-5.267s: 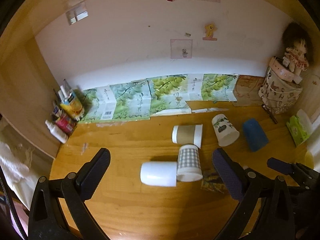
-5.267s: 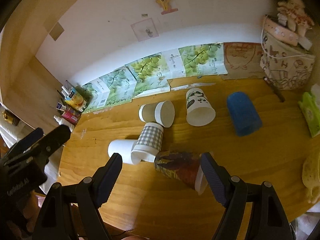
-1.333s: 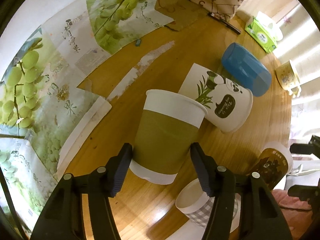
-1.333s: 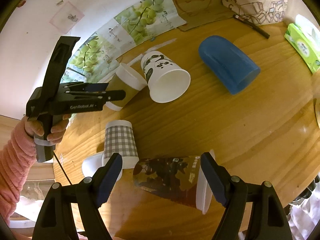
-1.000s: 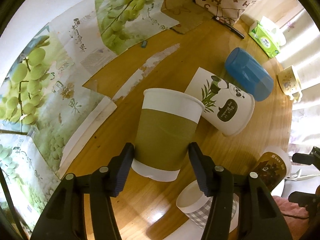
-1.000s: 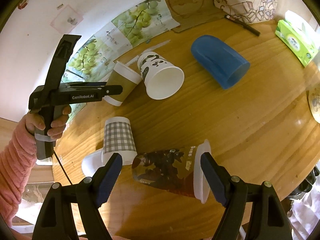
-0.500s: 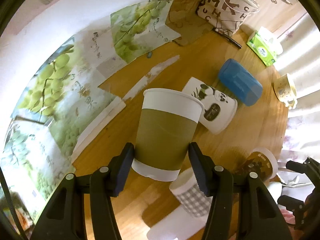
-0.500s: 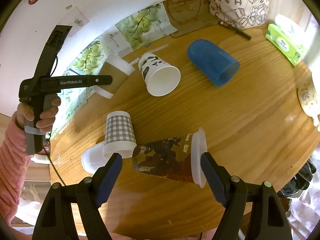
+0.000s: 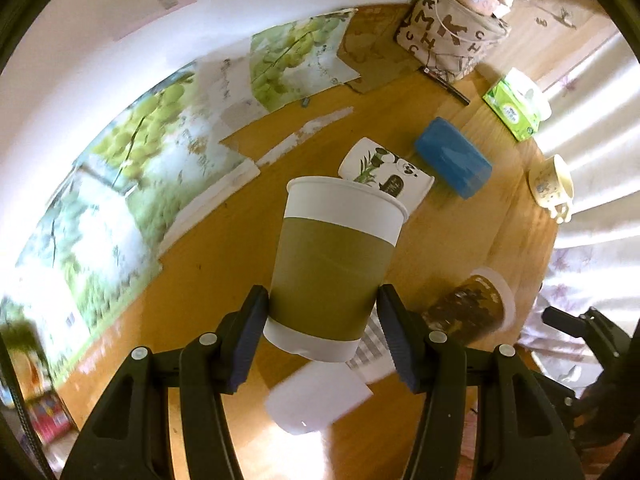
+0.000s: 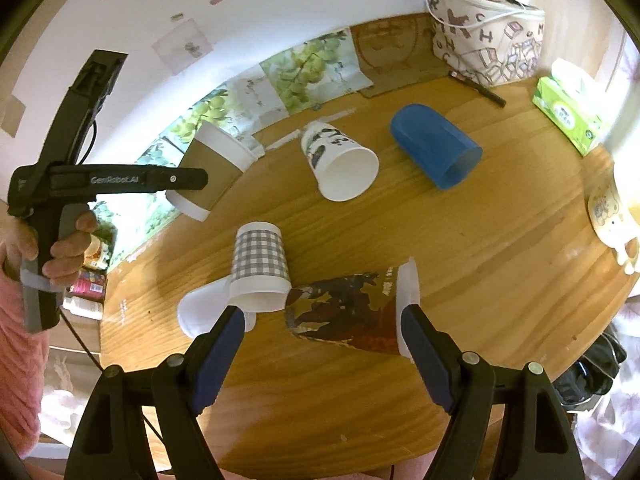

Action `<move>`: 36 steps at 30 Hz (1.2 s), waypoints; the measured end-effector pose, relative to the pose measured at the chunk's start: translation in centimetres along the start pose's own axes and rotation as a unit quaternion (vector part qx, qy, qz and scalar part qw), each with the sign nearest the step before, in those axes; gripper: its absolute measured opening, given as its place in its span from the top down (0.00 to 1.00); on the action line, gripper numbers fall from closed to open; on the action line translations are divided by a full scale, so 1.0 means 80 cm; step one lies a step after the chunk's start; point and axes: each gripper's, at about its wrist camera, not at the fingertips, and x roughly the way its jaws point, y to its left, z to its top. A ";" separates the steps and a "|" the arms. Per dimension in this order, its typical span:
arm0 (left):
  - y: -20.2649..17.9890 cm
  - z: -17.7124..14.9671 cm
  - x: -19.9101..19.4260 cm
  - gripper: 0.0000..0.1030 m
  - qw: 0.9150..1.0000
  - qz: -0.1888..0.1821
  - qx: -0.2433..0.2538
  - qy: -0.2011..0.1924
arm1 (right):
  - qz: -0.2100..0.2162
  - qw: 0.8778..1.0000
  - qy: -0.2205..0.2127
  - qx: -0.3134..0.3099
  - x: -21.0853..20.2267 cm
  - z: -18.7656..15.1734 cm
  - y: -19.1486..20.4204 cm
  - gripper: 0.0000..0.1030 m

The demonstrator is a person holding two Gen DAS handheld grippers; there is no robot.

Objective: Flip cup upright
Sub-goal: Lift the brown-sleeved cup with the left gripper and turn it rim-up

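My left gripper (image 9: 320, 332) is shut on a paper cup with a brown sleeve (image 9: 334, 268) and holds it in the air above the wooden table (image 10: 500, 264). The right wrist view shows this cup (image 10: 212, 170) tilted, rim up and to the right, in the left gripper (image 10: 188, 180). My right gripper (image 10: 322, 344) is open and empty, its fingers either side of a dark printed cup with a lid (image 10: 352, 312) that lies on its side.
Lying on the table are a checked cup (image 10: 260, 268), a plain white cup (image 10: 204, 312), a panda cup (image 10: 340, 164) and a blue plastic cup (image 10: 436, 144). A green tissue pack (image 10: 568, 112) and a patterned bag (image 10: 488, 40) stand at the back right.
My left gripper closed on the brown-sleeved cup, lifted it off the table and tipped it more upright. My right gripper moved towards the dark printed cup and stayed open.
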 end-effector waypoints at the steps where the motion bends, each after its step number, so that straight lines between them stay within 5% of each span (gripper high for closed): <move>1: 0.000 -0.006 -0.005 0.42 1.000 -0.001 -0.010 -0.002 | 0.002 1.000 -0.001 -0.002 -0.002 0.000 0.001 0.21; 17: -0.042 -0.095 -0.031 0.42 0.989 0.003 -0.146 -0.025 | 0.058 0.997 0.008 -0.044 -0.012 0.003 -0.019 0.21; 36: -0.145 -0.183 -0.009 0.41 0.943 0.024 -0.322 -0.085 | 0.112 0.973 0.058 -0.193 -0.032 0.016 -0.073 0.21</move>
